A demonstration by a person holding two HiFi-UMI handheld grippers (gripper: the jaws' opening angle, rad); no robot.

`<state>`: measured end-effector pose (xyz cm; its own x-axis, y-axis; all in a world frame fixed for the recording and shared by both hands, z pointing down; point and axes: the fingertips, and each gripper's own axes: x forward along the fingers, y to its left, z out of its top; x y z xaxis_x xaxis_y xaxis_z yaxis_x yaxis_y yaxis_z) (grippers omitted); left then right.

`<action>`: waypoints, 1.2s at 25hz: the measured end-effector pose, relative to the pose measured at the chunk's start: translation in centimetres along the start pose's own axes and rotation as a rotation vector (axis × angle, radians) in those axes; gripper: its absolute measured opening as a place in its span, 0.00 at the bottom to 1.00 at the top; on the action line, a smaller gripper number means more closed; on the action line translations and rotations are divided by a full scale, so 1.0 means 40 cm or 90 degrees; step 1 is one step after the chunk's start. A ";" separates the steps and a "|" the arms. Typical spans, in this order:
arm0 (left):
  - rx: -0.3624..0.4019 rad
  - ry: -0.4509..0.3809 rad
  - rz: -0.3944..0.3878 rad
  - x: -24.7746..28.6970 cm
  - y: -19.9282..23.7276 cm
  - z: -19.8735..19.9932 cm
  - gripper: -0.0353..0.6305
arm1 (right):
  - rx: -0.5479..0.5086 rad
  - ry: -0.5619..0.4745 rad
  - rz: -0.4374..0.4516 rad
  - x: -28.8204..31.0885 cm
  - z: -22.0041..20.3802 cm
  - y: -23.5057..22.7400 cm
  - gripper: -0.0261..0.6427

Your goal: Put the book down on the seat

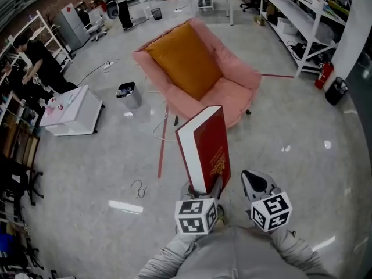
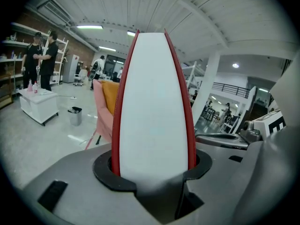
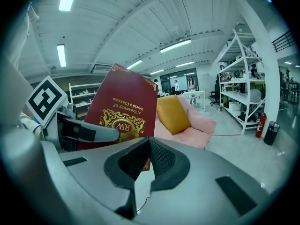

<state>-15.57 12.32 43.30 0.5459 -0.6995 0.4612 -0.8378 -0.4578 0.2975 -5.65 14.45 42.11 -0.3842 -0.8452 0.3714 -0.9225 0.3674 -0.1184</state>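
A thick red hardback book (image 1: 206, 147) with gold print stands upright, and my left gripper (image 1: 204, 186) is shut on its lower edge. The left gripper view faces the white page edge of the book (image 2: 152, 107), which sits between the jaws of that gripper (image 2: 152, 168). My right gripper (image 1: 254, 179) hangs just to the right of the book, shut and empty. From the right gripper (image 3: 149, 142) I see the book's cover (image 3: 122, 111). Ahead on the floor stands the pink armchair (image 1: 232, 92) with an orange cushion (image 1: 186, 60) against its back.
A low white table (image 1: 70, 112) and a small bin (image 1: 129, 95) stand to the left of the chair. A red tape line (image 1: 163, 150) and a loose cable (image 1: 138, 188) lie on the floor. White shelving (image 1: 302, 22) runs along the right. People (image 1: 35, 57) stand far left.
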 end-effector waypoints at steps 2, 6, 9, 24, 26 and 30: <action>-0.003 0.003 -0.004 0.013 0.015 0.007 0.42 | -0.003 0.003 -0.002 0.019 0.005 -0.001 0.05; -0.010 0.013 -0.005 0.029 0.038 0.005 0.42 | -0.005 0.010 -0.005 0.040 0.003 0.004 0.05; -0.014 0.022 -0.004 0.036 0.052 -0.001 0.42 | 0.003 0.017 -0.005 0.049 -0.003 0.006 0.05; -0.030 0.029 0.028 0.198 0.078 0.069 0.42 | -0.005 0.027 0.030 0.197 0.059 -0.145 0.05; -0.034 0.028 0.034 0.238 0.084 0.093 0.42 | -0.010 0.030 0.041 0.233 0.079 -0.175 0.05; -0.042 0.033 0.040 0.338 0.083 0.134 0.42 | -0.012 0.038 0.054 0.298 0.110 -0.256 0.05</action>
<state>-10.95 -1.59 46.05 0.4925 -0.6958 0.5227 -0.8699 -0.3756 0.3196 -0.95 -1.09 43.69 -0.4581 -0.7864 0.4143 -0.8855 0.4446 -0.1351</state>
